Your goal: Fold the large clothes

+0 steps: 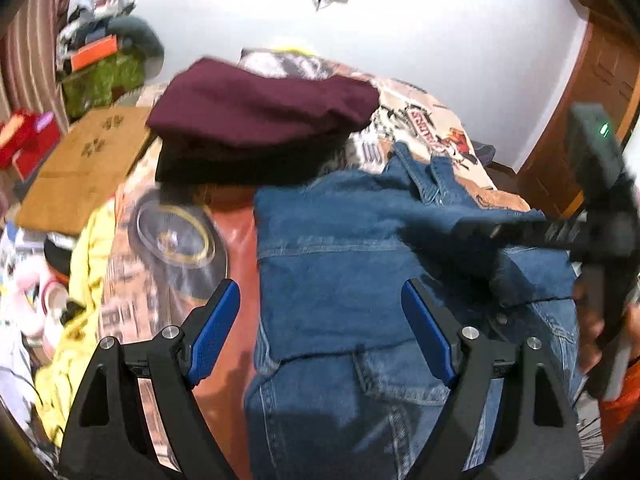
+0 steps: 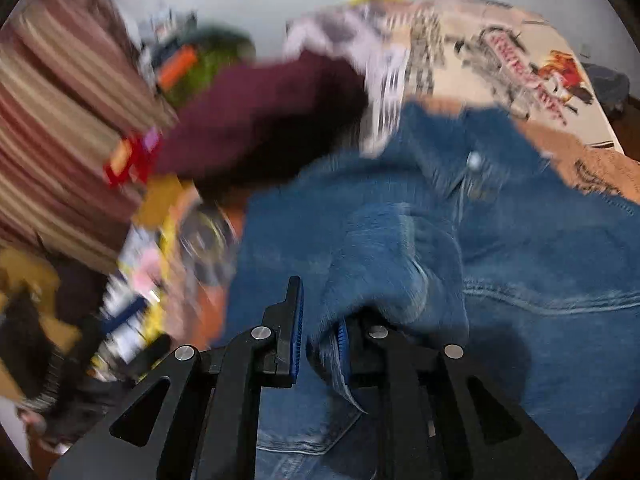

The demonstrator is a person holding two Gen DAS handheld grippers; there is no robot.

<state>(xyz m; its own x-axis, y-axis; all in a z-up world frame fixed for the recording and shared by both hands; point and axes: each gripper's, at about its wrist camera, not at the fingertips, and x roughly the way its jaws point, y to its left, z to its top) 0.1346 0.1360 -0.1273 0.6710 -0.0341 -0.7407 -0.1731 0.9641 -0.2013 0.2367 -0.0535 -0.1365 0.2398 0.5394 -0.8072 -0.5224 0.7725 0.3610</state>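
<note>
A fold of the denim jacket [image 2: 400,248] is pinched tight in the right gripper [image 2: 320,336], so that side's nearer. The left gripper [image 1: 320,320] is held spread and empty above the jacket, whose long axis is seen running away up the bed [image 1: 432,120].

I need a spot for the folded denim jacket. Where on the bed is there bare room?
The printed bedspread lies bare beyond the denim jacket, right of the maroon folded clothes. A narrow strip sits between the jacket and the bed's left edge. Left of the bed is crowded: cardboard box, yellow cloth, clutter.
</note>
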